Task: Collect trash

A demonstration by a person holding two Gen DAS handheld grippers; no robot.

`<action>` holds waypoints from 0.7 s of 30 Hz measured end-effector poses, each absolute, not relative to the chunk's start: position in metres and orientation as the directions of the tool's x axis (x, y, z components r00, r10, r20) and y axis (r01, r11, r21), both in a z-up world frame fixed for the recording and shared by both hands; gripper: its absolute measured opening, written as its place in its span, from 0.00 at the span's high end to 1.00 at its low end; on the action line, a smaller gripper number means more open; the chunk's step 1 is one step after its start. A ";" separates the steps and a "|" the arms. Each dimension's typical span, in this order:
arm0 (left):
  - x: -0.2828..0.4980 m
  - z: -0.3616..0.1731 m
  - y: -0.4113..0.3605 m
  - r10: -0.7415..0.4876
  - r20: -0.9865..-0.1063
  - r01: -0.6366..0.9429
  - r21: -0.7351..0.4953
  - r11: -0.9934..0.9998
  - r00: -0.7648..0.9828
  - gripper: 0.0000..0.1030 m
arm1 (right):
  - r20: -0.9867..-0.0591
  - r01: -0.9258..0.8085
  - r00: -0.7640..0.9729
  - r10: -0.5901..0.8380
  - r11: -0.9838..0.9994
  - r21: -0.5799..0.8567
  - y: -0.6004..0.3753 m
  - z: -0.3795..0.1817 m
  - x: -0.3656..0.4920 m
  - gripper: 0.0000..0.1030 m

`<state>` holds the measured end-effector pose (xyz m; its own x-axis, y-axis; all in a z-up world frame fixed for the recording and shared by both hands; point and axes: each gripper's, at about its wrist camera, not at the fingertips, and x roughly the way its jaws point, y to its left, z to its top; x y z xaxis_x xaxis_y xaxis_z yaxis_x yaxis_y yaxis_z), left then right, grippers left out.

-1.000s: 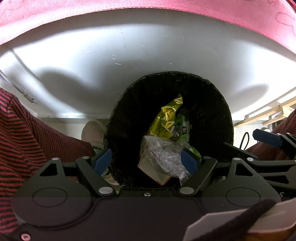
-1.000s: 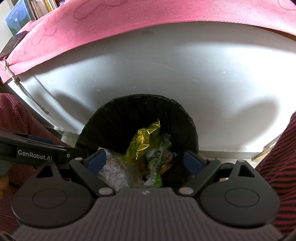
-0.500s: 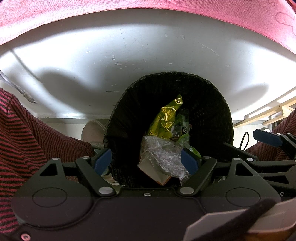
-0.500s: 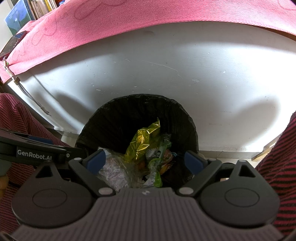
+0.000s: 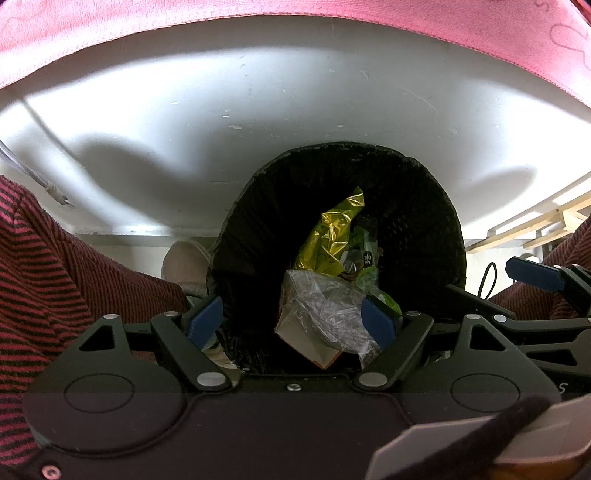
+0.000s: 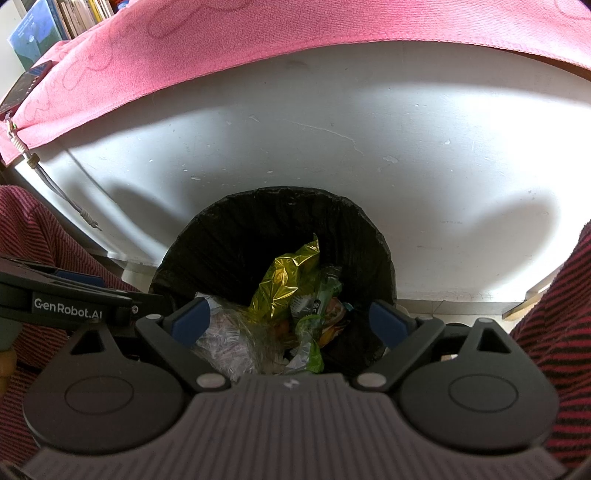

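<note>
A round black-lined trash bin (image 5: 424,199) (image 6: 236,236) stands against a white panel. Inside it lie a gold foil wrapper (image 5: 334,232) (image 6: 282,273), a crumpled clear plastic bag (image 5: 325,314) (image 6: 229,343) over a small box (image 5: 306,345), and green wrappers (image 6: 314,332). My left gripper (image 5: 291,323) hovers over the bin's near rim, open, nothing between its blue pads. Just above the bin my right gripper (image 6: 286,319) is open too and holds nothing. The right gripper's blue finger (image 5: 532,275) shows at the right of the left wrist view.
A pink cloth (image 6: 258,55) drapes over the white panel (image 6: 369,140) behind the bin. Striped red sleeves (image 5: 55,273) (image 6: 554,332) flank both views. A shoe (image 5: 183,264) sits left of the bin. Wooden slats (image 5: 535,221) lie at the right, books (image 6: 66,14) at the top left.
</note>
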<state>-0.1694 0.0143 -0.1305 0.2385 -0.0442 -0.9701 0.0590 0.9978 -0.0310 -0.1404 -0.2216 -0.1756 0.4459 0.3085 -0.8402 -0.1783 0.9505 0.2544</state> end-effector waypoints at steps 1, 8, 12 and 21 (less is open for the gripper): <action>-0.169 -0.130 0.014 -0.044 -0.970 0.060 -0.031 0.998 0.240 0.21 | -0.840 -0.178 0.446 0.308 0.951 0.255 -0.222 -0.176 -0.140 0.05; -0.169 -0.131 0.015 -0.044 -0.970 0.061 -0.030 0.998 0.241 0.21 | -0.841 -0.178 0.445 0.309 0.950 0.255 -0.221 -0.176 -0.140 0.05; -0.170 -0.131 0.015 -0.045 -0.969 0.061 -0.031 0.998 0.244 0.21 | -0.841 -0.178 0.446 0.308 0.951 0.254 -0.221 -0.176 -0.140 0.05; -0.170 -0.131 0.016 -0.044 -0.967 0.066 -0.029 0.997 0.250 0.20 | -0.841 -0.177 0.445 0.308 0.951 0.255 -0.221 -0.176 -0.141 0.04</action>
<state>-0.1705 0.0157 -0.1311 0.2496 -0.0442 -0.9673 0.0657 0.9974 -0.0287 -0.1406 -0.2213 -0.1763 0.4452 0.3082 -0.8407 -0.1775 0.9506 0.2545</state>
